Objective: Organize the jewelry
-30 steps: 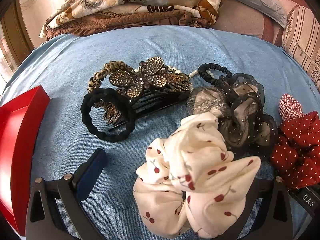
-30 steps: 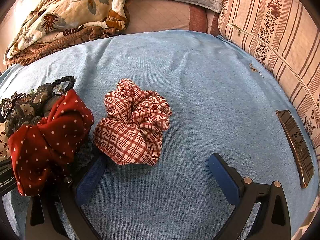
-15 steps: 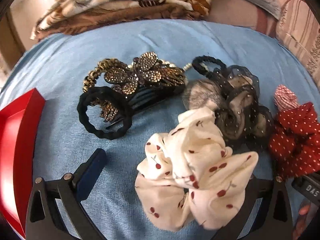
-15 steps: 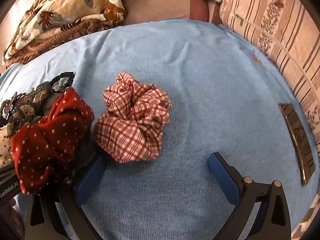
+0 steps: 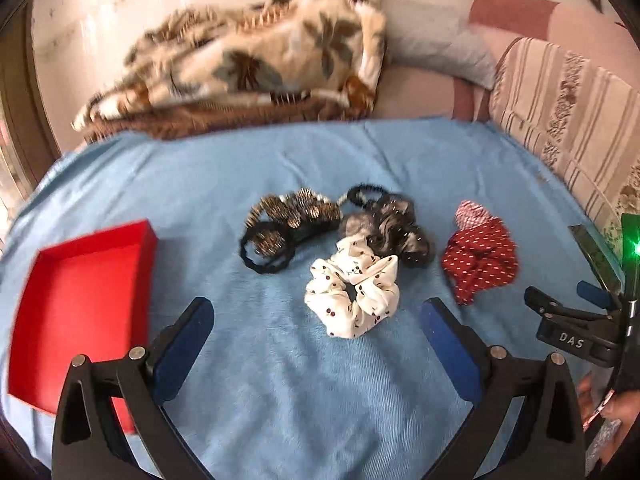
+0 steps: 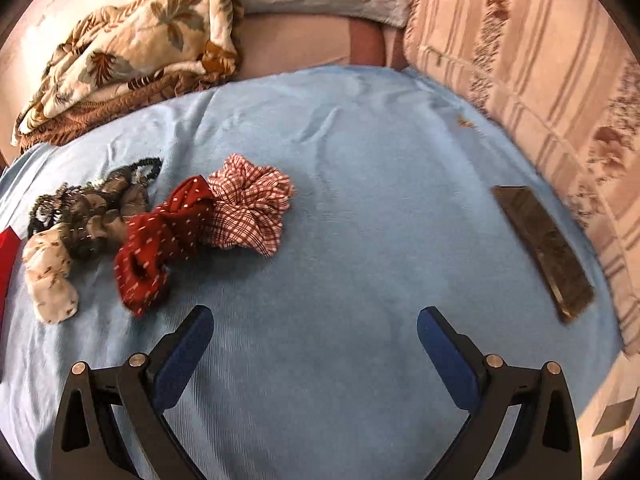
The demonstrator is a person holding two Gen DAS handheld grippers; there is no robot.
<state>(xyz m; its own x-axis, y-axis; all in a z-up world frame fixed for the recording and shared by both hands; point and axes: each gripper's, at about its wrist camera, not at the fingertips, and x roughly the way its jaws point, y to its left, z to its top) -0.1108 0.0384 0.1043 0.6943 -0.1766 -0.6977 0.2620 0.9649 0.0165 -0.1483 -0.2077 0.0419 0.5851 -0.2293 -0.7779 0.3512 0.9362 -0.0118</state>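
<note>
cherry scrunchie (image 5: 353, 292) on blue cover, left gripper (image 5: 316, 320) fingers spread above, empty

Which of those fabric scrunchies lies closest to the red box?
The white cherry-print scrunchie. The grey sheer one, the red dotted one and the red checked one all lie farther from the red box.

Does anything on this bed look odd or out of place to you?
One thing stands apart: a dark flat phone-like slab lies alone at the blue cover's right edge, far from the hair accessories. The red tray holds nothing visible.
</note>
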